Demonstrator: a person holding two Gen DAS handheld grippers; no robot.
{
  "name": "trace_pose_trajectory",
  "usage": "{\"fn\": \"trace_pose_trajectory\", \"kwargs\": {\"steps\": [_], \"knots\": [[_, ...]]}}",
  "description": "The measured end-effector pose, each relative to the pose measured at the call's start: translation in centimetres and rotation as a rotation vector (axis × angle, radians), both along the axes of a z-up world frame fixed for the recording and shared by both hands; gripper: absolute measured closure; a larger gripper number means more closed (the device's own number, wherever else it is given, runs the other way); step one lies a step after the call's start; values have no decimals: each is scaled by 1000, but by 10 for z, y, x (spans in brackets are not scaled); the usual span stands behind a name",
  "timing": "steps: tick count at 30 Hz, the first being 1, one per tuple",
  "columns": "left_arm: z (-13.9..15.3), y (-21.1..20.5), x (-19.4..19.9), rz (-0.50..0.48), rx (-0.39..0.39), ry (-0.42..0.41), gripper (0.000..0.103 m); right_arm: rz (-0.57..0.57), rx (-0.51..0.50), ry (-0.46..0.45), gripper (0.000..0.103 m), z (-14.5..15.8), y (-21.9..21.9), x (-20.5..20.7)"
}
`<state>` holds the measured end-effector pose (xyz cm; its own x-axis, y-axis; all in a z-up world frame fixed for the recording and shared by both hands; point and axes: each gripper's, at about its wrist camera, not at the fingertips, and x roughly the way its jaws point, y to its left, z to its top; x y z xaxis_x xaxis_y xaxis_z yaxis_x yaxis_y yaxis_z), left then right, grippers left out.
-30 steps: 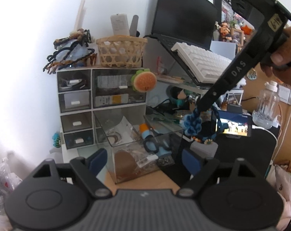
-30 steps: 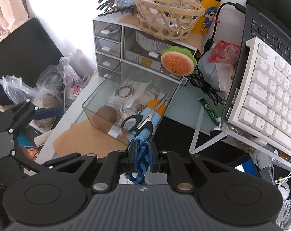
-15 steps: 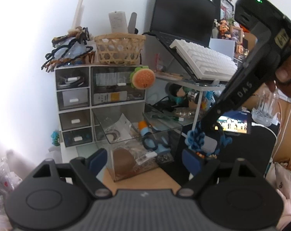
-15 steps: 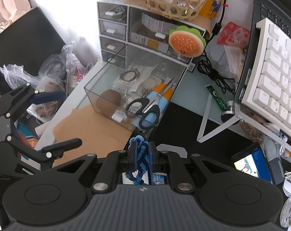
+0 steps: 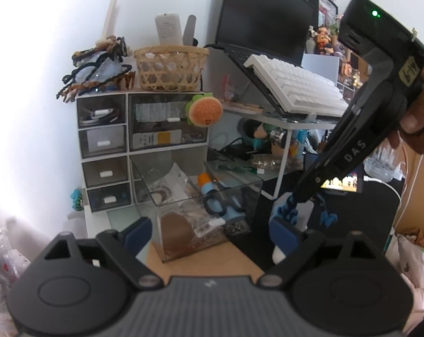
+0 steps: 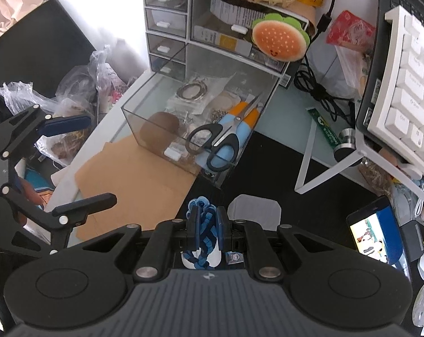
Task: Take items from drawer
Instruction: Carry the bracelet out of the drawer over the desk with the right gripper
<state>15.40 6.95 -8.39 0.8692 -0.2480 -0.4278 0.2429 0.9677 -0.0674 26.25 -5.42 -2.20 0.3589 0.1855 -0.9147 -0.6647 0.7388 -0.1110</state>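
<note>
R hand-held gripper (image 6: 206, 224) clamps blue cord (image 6: 203, 234); L (image 5: 212, 234) released; desk (image 6: 133, 177) cluttered; drawer (image 6: 195, 129) out

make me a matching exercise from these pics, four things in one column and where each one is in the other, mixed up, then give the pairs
Things
1. blue braided cord
2. black-handled scissors
3. burger plush
4. woven basket

Places
A. on top of the drawer unit
B. lying in the pulled-out clear drawer
C. clamped in the right gripper
D. hanging at the front of an upper closed drawer

Pairs: 1-C, 2-B, 3-D, 4-A

The left gripper is open and holds nothing.
</note>
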Motion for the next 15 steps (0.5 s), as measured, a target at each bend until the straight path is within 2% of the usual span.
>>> {"fn": "trace_pose_trajectory", "kwargs": {"steps": [15], "knots": [[-1,-2,2,11,-4,4,9,-24,-7,26,89,-10,-5,14]]}}
